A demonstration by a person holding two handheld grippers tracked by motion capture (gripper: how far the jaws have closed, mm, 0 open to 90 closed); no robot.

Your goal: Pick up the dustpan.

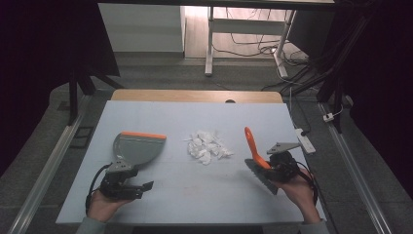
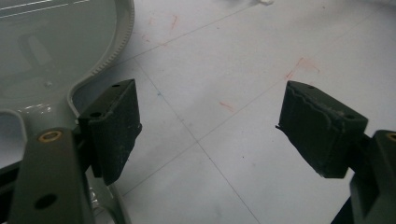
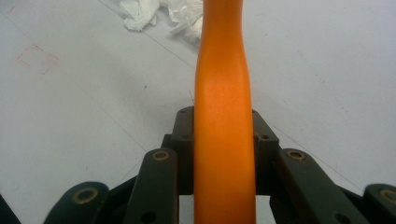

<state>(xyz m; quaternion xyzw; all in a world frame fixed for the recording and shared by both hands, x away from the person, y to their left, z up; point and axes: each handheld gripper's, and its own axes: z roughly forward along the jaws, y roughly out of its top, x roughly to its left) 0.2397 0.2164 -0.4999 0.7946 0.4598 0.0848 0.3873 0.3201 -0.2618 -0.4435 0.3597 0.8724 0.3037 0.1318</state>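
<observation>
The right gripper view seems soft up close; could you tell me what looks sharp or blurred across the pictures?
Right gripper view: orange brush handle blurred near the lens. Left gripper view: dustpan shows pale glare. High view: table evenly lit, surroundings dark.

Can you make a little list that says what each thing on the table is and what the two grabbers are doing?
dustpan: grey, orange edge, lying on table at left
paper scraps: white pile, table middle
brush: orange handle, held up at right
left gripper: open, beside the dustpan's handle
right gripper: shut on brush
table: pale blue top
</observation>
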